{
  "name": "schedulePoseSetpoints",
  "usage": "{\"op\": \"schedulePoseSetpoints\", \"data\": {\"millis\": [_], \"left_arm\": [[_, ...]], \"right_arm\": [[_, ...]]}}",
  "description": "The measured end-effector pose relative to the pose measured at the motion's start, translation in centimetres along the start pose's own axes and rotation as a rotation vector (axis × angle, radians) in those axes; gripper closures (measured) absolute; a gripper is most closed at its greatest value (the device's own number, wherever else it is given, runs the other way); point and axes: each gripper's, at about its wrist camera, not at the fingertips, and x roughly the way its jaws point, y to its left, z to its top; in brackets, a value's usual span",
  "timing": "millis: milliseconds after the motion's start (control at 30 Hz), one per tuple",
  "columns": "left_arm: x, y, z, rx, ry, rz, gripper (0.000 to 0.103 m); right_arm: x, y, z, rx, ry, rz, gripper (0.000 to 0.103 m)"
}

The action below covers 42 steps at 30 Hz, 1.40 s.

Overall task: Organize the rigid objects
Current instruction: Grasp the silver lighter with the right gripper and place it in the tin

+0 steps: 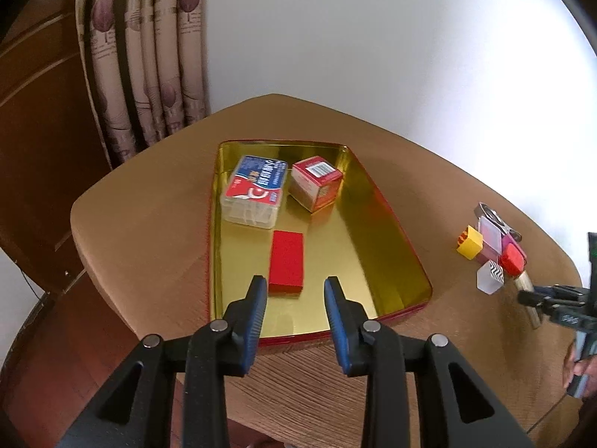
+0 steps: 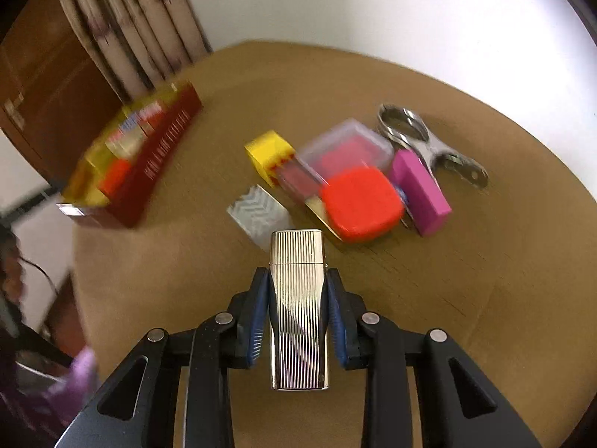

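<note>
Your right gripper (image 2: 297,280) is clamped on a ribbed silver lighter (image 2: 298,306); both blue pads press its long sides and its hinged cap end projects forward past the fingertips. The lighter is clear of the wooden table (image 2: 466,291).

Just ahead of it lies the unsorted cluster: a clear block with a zigzag pattern (image 2: 259,214), a yellow block (image 2: 266,156), a clear plastic case (image 2: 345,145), a red rounded box (image 2: 362,203), a magenta block (image 2: 421,190) and a metal clip (image 2: 429,142). These items touch or overlap one another; much of this view is blurred.

Your left gripper (image 1: 296,291) holds nothing, its jaws standing apart above the near end of the gold tray (image 1: 373,246). Inside the tray, a flat red box (image 1: 286,265) lies just beyond the fingertips. At the far end sit a clear box with a blue and red label (image 1: 253,194) and a red and white carton (image 1: 316,183), side by side.
</note>
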Motion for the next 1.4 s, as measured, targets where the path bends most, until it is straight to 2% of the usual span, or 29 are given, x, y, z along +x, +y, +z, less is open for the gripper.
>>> {"op": "schedulePoseSetpoints", "data": {"millis": [133, 267, 367, 500, 600, 733, 933, 1000, 1400], "left_arm": [[-0.1, 0.7, 0.0, -0.013, -0.022, 0.022, 0.070], [0.0, 1.5, 0.1, -0.029, -0.032, 0.052, 0.070], [0.1, 2.4, 0.1, -0.050, -0.033, 0.073, 0.069], [0.5, 3.7, 0.0, -0.081, -0.020, 0.071, 0.068], [0.6, 4.1, 0.0, -0.088, -0.022, 0.065, 0.068], [0.5, 4.0, 0.1, -0.061, -0.031, 0.073, 0.068], [1.2, 4.3, 0.2, -0.063, -0.006, 0.057, 0.067], [1.4, 4.5, 0.2, -0.071, 0.003, 0.057, 0.067], [1.9, 4.6, 0.0, -0.074, 0.021, 0.068, 0.066]], "right_arm": [[-1.7, 3.7, 3.5, -0.016, -0.065, 0.086, 0.076], [-1.2, 9.7, 8.1, -0.078, -0.105, 0.186, 0.076], [1.4, 14.1, 11.2, -0.111, -0.074, 0.250, 0.076], [7.4, 18.8, 13.5, -0.139, 0.020, 0.259, 0.076], [10.7, 20.4, 14.0, -0.141, 0.067, 0.241, 0.076], [14.2, 21.2, 14.7, -0.135, 0.111, 0.196, 0.076], [16.0, 20.4, 14.9, -0.128, 0.140, 0.163, 0.076], [16.5, 20.4, 15.0, -0.139, 0.140, 0.134, 0.075], [17.4, 20.5, 16.0, -0.124, 0.116, 0.113, 0.073]]}}
